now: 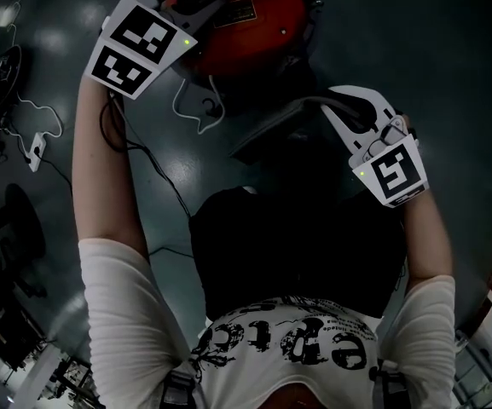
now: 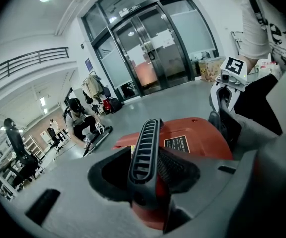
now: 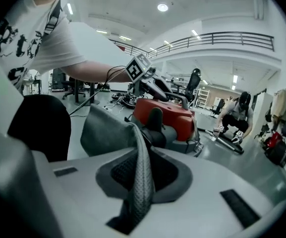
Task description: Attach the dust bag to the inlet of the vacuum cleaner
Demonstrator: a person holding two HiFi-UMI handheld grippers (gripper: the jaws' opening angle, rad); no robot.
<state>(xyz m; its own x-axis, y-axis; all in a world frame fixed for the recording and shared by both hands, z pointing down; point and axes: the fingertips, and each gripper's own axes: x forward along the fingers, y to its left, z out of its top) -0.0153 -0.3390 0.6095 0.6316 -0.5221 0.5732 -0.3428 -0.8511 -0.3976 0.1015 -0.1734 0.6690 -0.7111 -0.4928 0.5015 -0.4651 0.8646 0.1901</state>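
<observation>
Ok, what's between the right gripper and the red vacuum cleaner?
The grey fabric dust bag, pinched in the right gripper's jaws, reaching toward the red vacuum cleaner; right gripper view.

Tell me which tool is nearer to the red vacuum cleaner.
Left. The left tool grips the handle on the vacuum cleaner; the right tool holds the grey dust bag short of it.

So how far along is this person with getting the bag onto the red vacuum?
Done: both tools have a hold. The left gripper clamps the black handle of the red vacuum cleaner; the right gripper pinches the grey dust bag by its edge. In hand: the bag is held close beside the machine. Left: fitting the bag onto the machine; no view shows them joined yet.
</observation>
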